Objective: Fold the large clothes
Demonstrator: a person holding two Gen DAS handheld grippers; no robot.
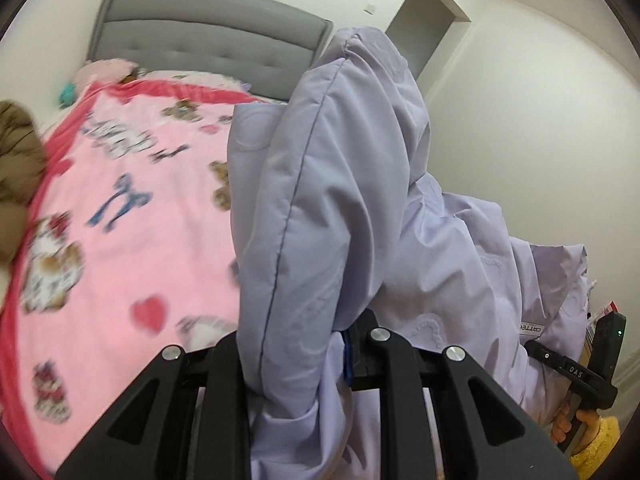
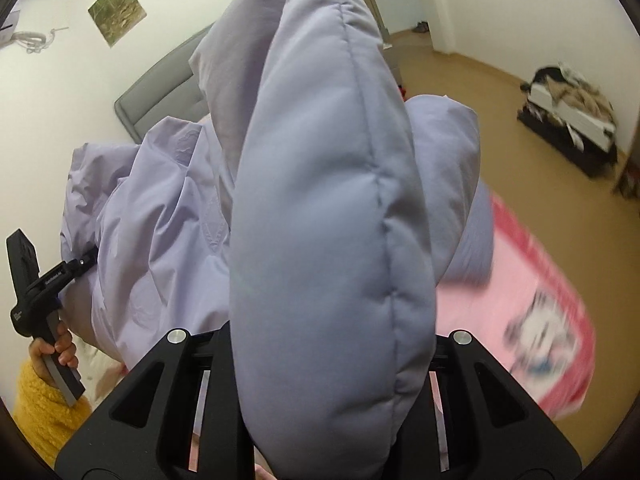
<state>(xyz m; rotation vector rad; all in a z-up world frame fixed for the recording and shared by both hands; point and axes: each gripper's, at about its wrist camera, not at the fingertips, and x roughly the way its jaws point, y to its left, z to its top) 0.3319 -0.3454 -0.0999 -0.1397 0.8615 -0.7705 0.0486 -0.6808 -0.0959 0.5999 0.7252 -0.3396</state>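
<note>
A large lilac padded jacket point(image 1: 332, 184) hangs lifted above the bed, held by both grippers. My left gripper point(image 1: 296, 364) is shut on a puffy edge of the jacket, which covers its fingertips. My right gripper point(image 2: 320, 360) is shut on another padded, stitched edge of the jacket point(image 2: 328, 208), its fingers hidden by the fabric. The right gripper also shows in the left wrist view point(image 1: 576, 372) at the far right, the left gripper in the right wrist view point(image 2: 36, 292) at the far left. The rest of the jacket sags between them.
A pink blanket point(image 1: 132, 208) with bear and heart prints covers the bed, with a grey padded headboard point(image 1: 208, 40) behind. A brown garment point(image 1: 16, 168) lies at the bed's left edge. A pile of things point(image 2: 568, 116) sits on the tan floor.
</note>
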